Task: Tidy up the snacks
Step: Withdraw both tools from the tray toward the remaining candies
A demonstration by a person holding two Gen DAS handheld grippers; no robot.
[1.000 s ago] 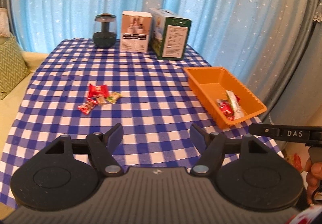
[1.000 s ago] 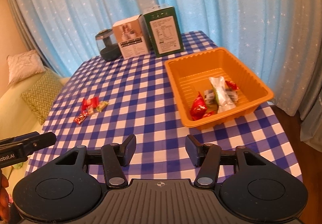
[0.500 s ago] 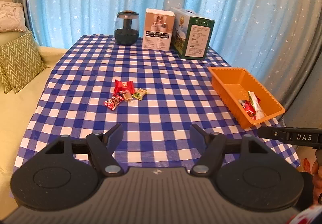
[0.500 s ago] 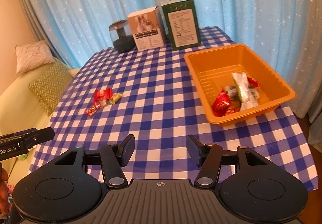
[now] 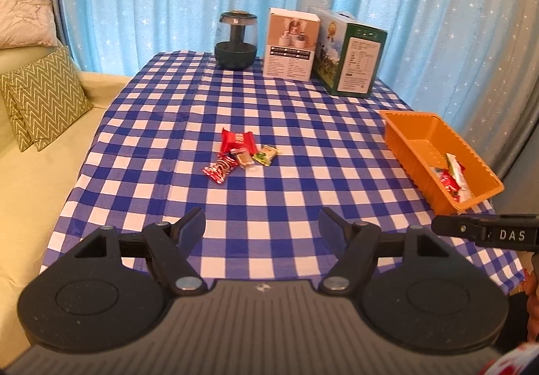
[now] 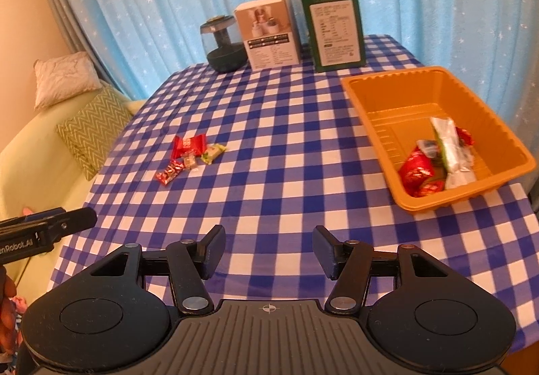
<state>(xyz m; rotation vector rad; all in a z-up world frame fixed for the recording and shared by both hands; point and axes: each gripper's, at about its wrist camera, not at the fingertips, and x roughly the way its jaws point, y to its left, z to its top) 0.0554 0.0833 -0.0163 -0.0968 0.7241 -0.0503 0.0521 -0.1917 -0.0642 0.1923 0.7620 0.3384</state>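
A table [image 5: 303, 125] under a blue-and-white checked cloth carries a small cluster of wrapped snacks [image 5: 239, 154] near its middle, an orange tray [image 6: 380, 112] (several wrappers inside) at the right edge, and along the back a dark jar [image 5: 235, 39] and two boxes [image 5: 291, 43].

4 snacks [image 5: 241, 154] mid-table [image 5: 303, 173] — tray [image 5: 417, 125] right.
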